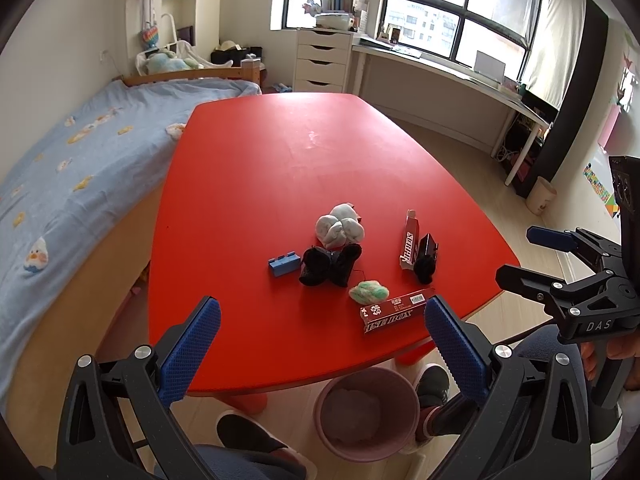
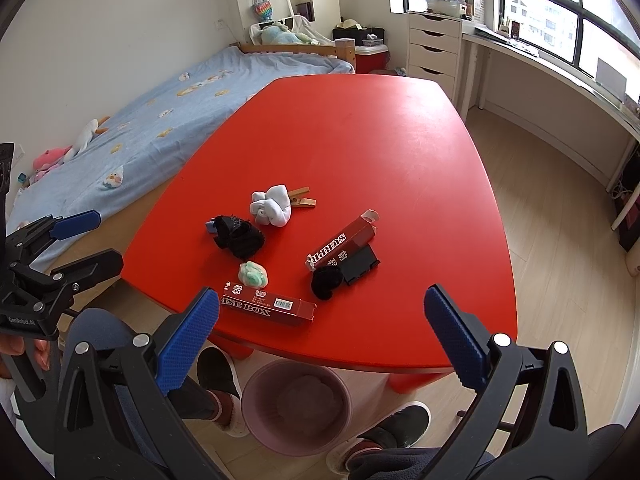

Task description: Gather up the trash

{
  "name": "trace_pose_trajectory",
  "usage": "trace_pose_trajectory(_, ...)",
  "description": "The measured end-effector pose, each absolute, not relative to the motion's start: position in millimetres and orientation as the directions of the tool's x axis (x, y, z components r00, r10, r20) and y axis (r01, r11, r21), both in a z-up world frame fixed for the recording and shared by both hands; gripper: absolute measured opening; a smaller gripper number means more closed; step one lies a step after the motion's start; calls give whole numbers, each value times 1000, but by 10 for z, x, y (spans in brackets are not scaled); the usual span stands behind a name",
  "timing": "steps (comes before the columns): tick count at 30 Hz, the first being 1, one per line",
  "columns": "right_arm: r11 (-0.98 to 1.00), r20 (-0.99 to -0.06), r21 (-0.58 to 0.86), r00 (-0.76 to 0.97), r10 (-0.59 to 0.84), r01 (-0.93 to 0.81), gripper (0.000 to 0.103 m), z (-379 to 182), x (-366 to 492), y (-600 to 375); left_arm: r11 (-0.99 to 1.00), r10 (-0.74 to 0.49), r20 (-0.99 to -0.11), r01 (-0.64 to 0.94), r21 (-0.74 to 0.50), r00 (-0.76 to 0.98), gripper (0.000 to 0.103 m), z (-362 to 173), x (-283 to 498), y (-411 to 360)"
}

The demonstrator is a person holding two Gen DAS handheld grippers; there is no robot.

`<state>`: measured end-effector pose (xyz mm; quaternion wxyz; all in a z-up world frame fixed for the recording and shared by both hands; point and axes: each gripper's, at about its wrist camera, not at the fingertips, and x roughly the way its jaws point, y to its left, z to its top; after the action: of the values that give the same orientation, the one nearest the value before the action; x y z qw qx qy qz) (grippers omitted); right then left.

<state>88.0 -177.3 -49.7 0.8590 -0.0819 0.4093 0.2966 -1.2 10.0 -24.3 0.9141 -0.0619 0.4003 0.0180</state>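
On the red table (image 1: 280, 168) (image 2: 380, 132) lie a long dark-red box (image 1: 394, 310) (image 2: 266, 307), a second red carton (image 1: 408, 246) (image 2: 342, 242), a green-white crumpled wad (image 1: 368, 291) (image 2: 253, 274), a white balled cloth (image 1: 339, 230) (image 2: 272, 205), black cloth (image 1: 330, 265) (image 2: 239, 237) and a black object (image 1: 425, 258) (image 2: 346, 270). A pink bin (image 1: 366, 412) (image 2: 296, 404) stands on the floor under the near edge. My left gripper (image 1: 322, 344) (image 2: 88, 236) is open and empty above the near edge. My right gripper (image 2: 320, 340) (image 1: 528, 254) is open and empty.
A blue block (image 1: 283, 263) and a wooden clothespin (image 2: 302, 198) also lie on the table. A bed with a blue cover (image 1: 72, 152) runs along the left. The person's feet (image 1: 248, 428) flank the bin. A white desk (image 1: 440, 72) stands under the window.
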Motion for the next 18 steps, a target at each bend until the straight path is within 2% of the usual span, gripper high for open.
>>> trace_pose_trajectory(18,808,-802,104,432,413,-580,100,-608,1258,-1777,993,-32,-777,-72,-99,629,98,-364,288,182)
